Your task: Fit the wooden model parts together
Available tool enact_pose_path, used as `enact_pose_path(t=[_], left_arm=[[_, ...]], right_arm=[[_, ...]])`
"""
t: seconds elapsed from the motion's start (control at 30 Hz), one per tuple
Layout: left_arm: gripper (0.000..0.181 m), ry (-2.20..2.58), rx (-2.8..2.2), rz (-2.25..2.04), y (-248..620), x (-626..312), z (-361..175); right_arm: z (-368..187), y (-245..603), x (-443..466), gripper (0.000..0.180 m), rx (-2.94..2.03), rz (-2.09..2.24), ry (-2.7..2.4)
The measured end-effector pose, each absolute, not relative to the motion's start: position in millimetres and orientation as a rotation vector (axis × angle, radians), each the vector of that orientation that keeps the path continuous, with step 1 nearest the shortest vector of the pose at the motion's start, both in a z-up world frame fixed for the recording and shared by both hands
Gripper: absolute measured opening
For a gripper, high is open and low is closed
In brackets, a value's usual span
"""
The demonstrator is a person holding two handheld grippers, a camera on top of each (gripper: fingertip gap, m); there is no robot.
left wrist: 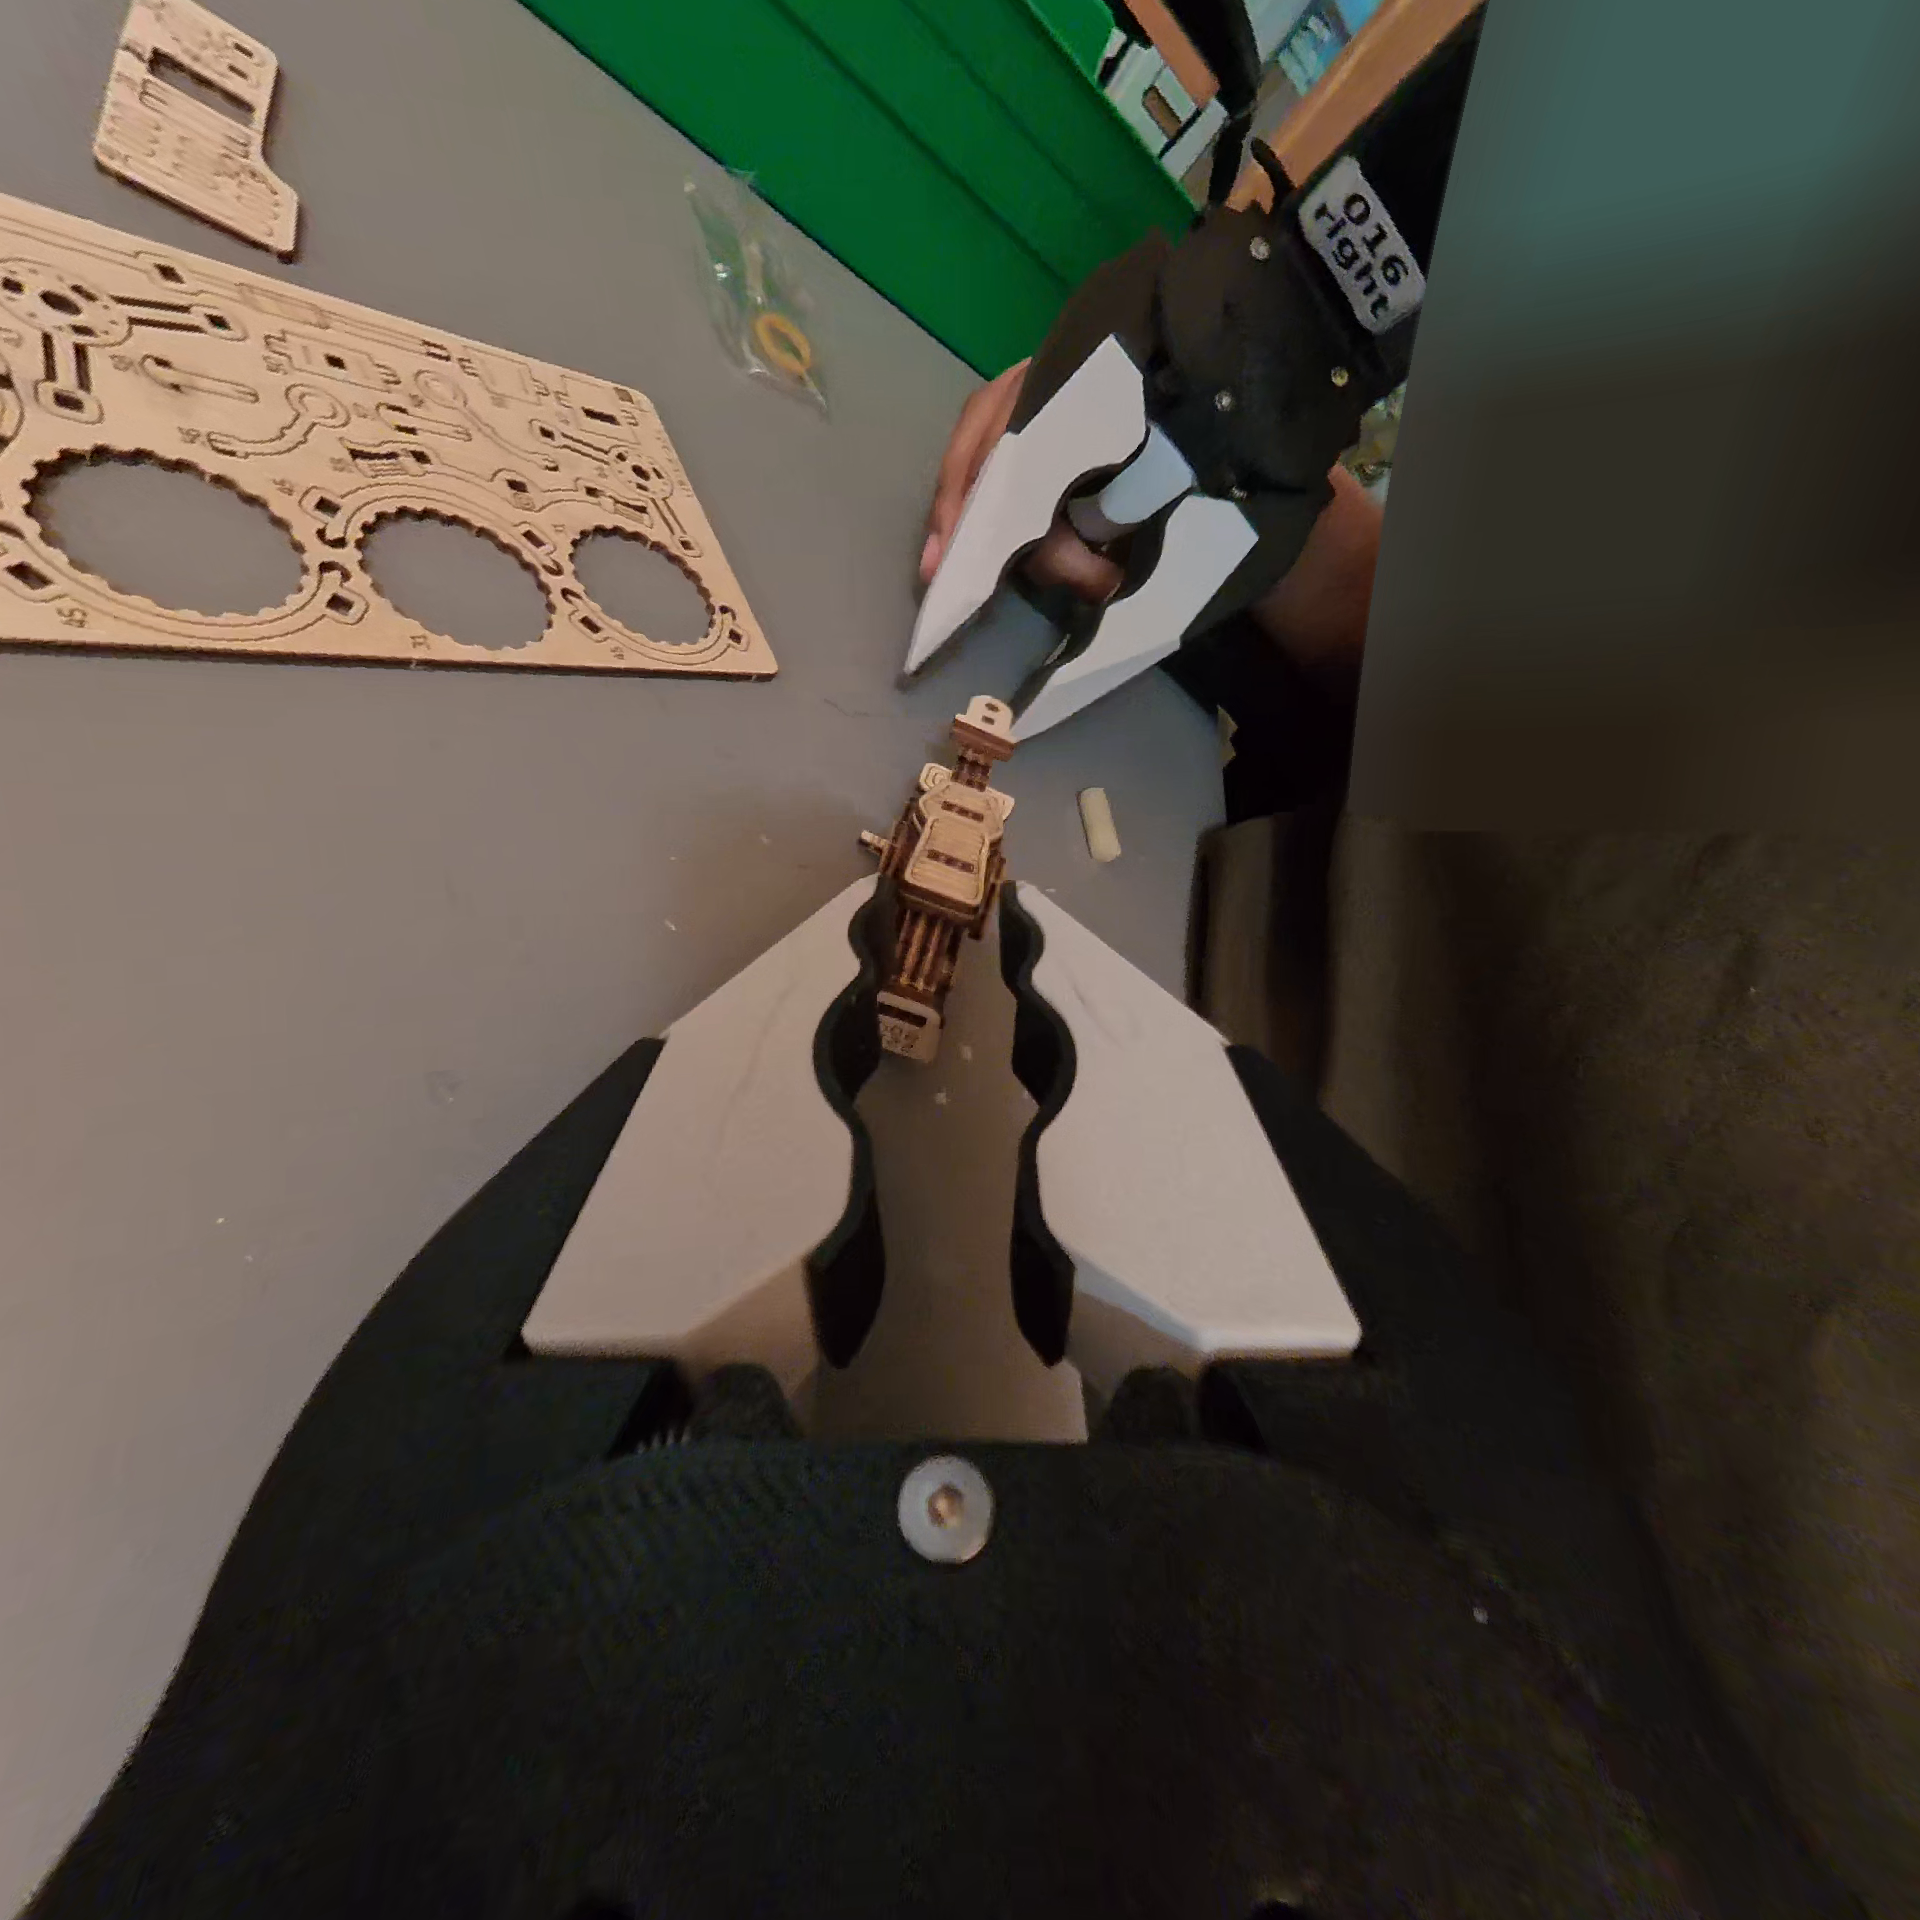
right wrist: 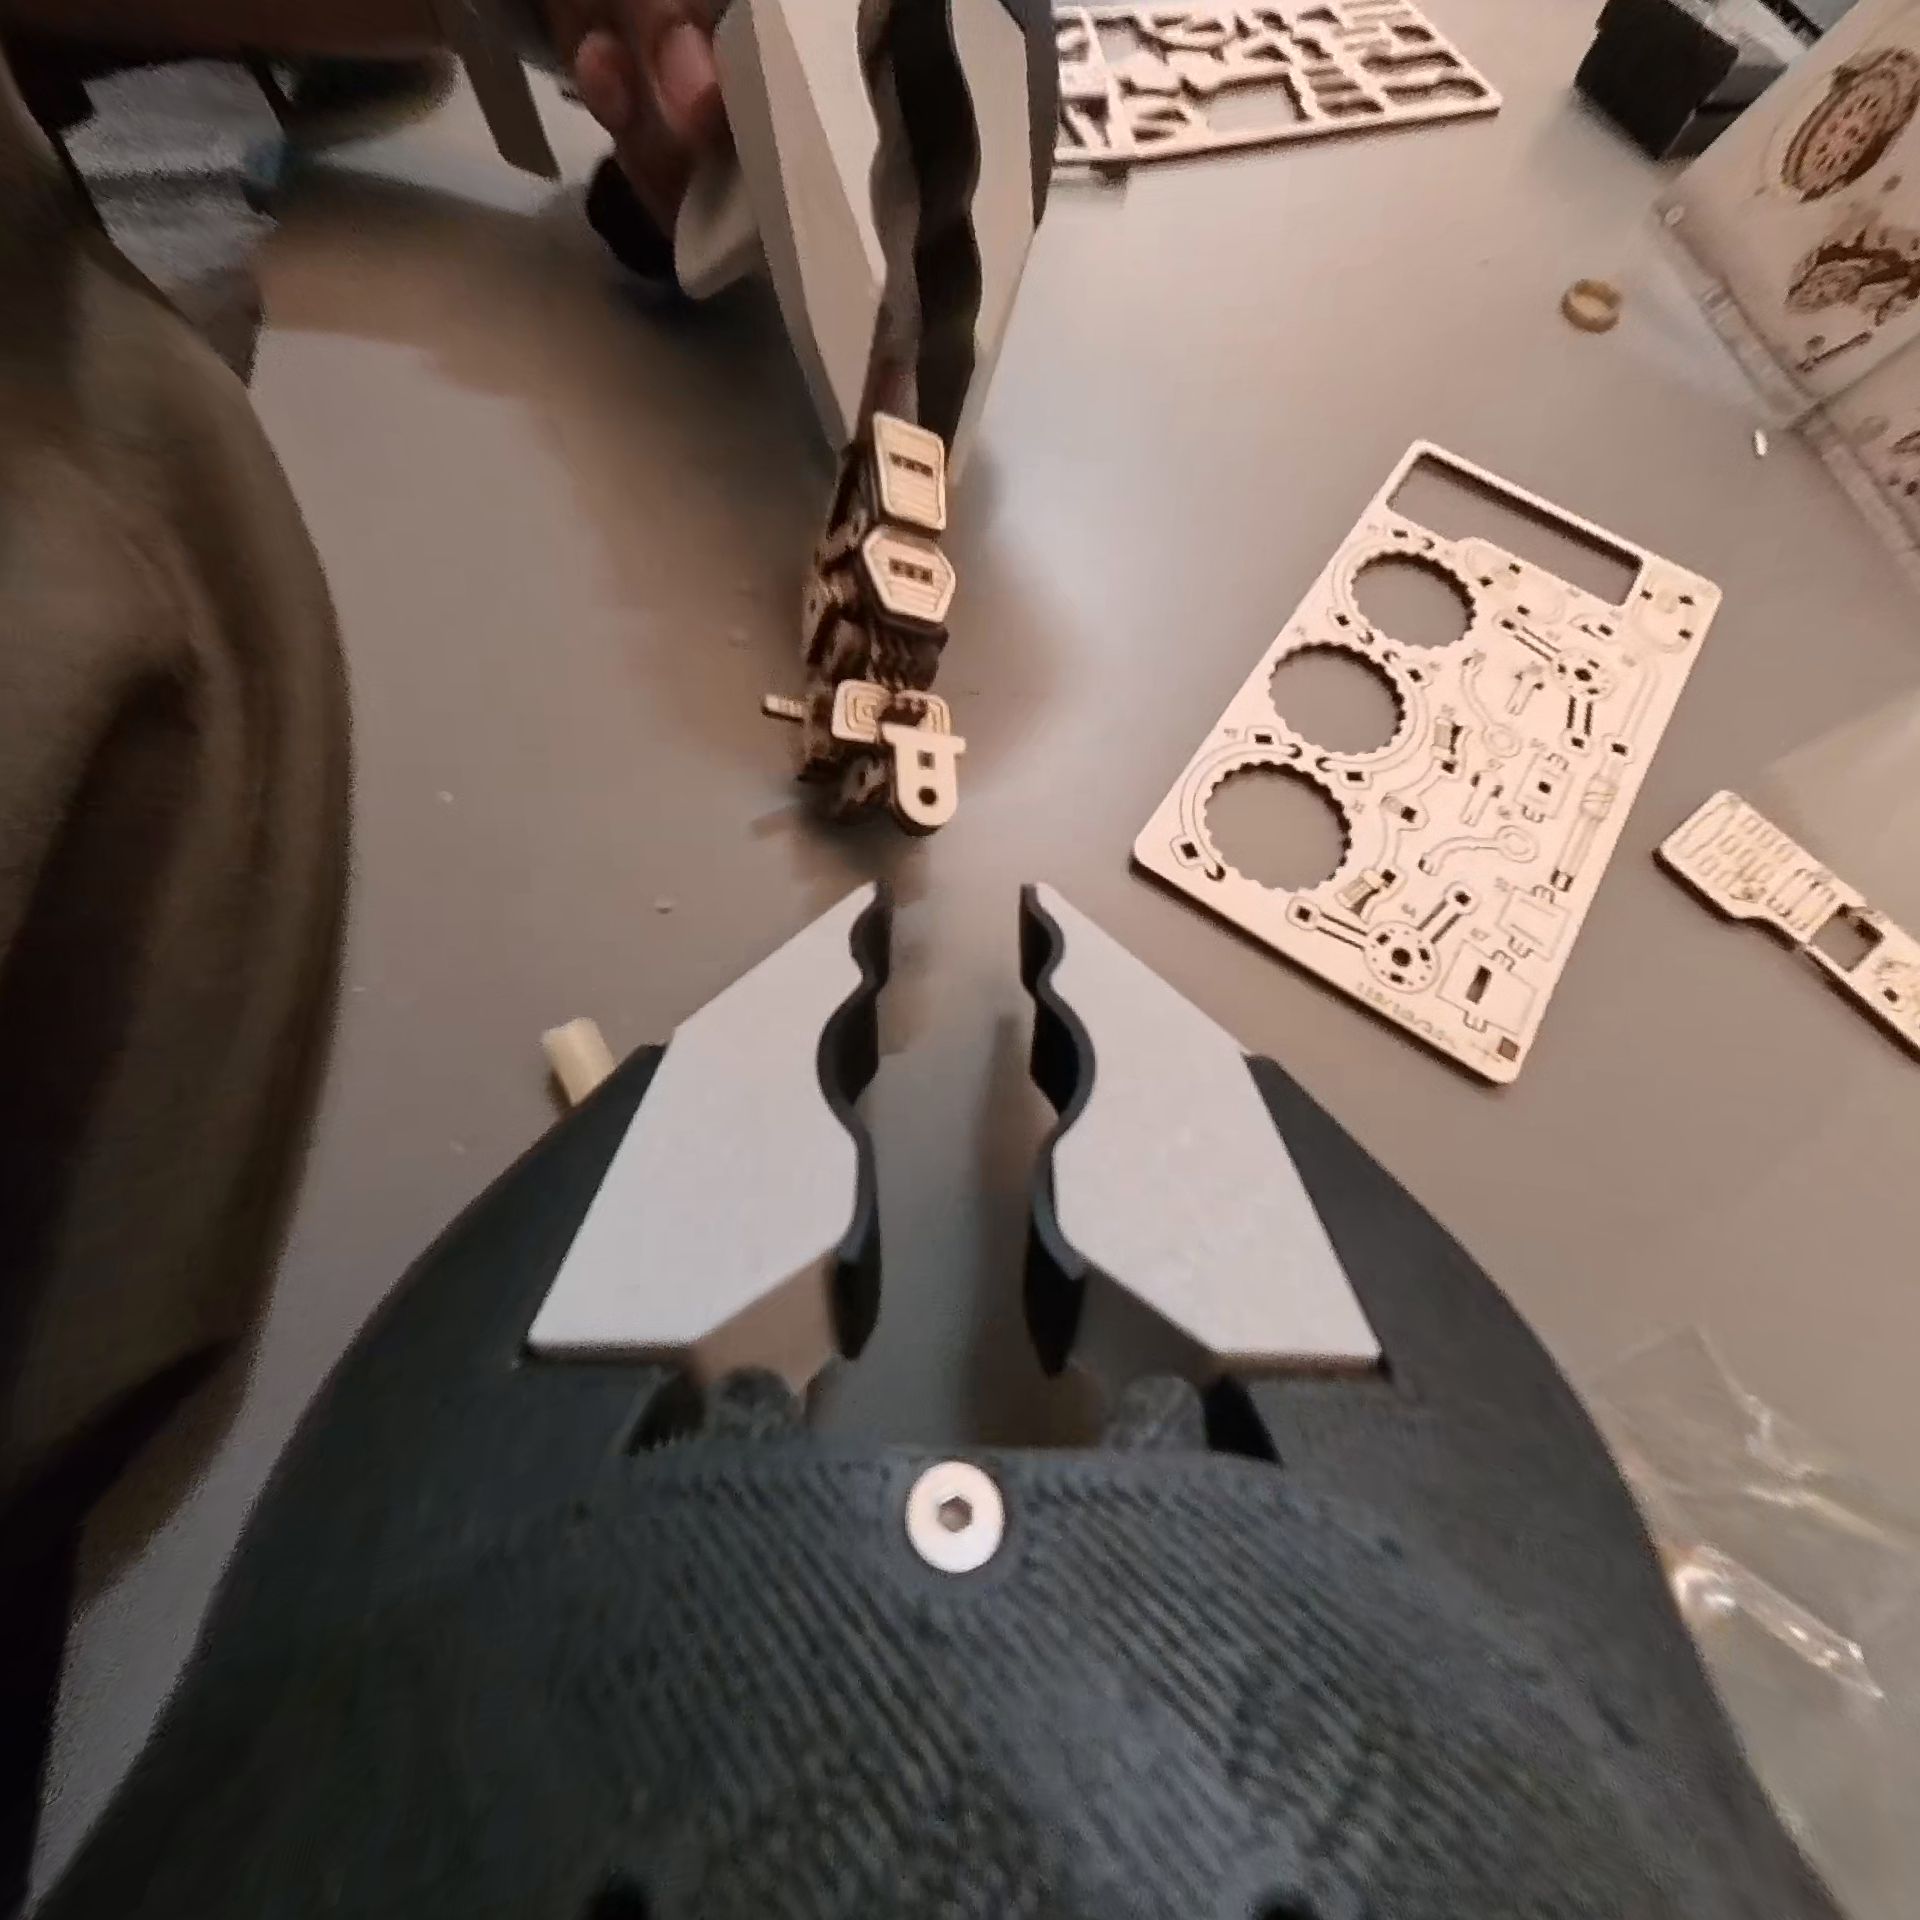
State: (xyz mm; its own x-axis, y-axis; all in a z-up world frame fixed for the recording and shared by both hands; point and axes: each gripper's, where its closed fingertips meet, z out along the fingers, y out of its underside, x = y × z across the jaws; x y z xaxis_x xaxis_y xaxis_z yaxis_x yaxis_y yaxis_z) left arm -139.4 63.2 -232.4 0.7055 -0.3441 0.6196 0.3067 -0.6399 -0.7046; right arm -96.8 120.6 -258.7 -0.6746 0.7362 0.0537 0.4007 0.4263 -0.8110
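The wooden model [left wrist: 943,868] is a small, partly built assembly of stacked laser-cut pieces with a holed tab at its far end. My left gripper [left wrist: 940,899] is shut on its near end, and the far end touches the grey table [left wrist: 416,935]. In the right wrist view the left gripper [right wrist: 906,447] comes down from the top and pinches the model [right wrist: 883,644]. My right gripper [right wrist: 956,899] is open and empty, just short of the model's tab. In the left wrist view the right gripper [left wrist: 961,691] shows its tips by that tab.
A wooden parts sheet with three round holes [left wrist: 364,499] [right wrist: 1434,758] lies beside the model, with a smaller sheet piece [left wrist: 197,125] [right wrist: 1797,914] beyond it. A small white cylinder [left wrist: 1099,823] [right wrist: 577,1049], a plastic bag [left wrist: 764,301], a wooden ring [right wrist: 1903,304], a booklet [right wrist: 1829,208] and a green box [left wrist: 935,156] are also around. Some 9 centimeters of space lies between my two pairs of fingers. My right gripper is the nearer one to the small white cylinder [left wrist: 1099,823]: about 6 centimeters, against 12 centimeters.
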Motion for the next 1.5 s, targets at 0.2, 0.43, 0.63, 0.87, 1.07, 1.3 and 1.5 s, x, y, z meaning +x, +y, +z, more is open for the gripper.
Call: enact_pose_path(t=[0.2,0.43,0.63,0.87,1.07,1.3,1.5], left_arm=[[0.019,0.094,-2.056,-0.954,59.9,-132.8,-232.2],[0.017,0.172,-2.066,-0.929,54.9,-127.6,-232.8],[0.017,0.224,-2.054,-0.951,50.1,-121.7,-230.7],[0.019,0.228,-2.054,-0.940,50.0,-122.3,-230.8],[0.020,0.204,-2.075,-0.911,53.0,-126.2,-235.3],[0.022,0.214,-2.089,-0.909,52.9,-124.3,-238.3],[0.023,0.231,-2.100,-0.905,52.8,-120.9,-240.1]], right_arm=[[-245.6,106.8,-95.7,0.023,-0.952,1.281,-2.256],[-244.9,100.3,-94.2,0.019,-0.932,1.298,-2.268],[-244.5,96.7,-94.6,0.015,-0.920,1.304,-2.272],[-244.6,95.9,-94.1,0.015,-0.914,1.308,-2.277],[-245.5,96.3,-95.0,0.015,-0.924,1.304,-2.281],[-245.6,96.7,-95.5,0.014,-0.929,1.305,-2.280],[-247.5,95.9,-95.4,0.014,-0.925,1.292,-2.291]])
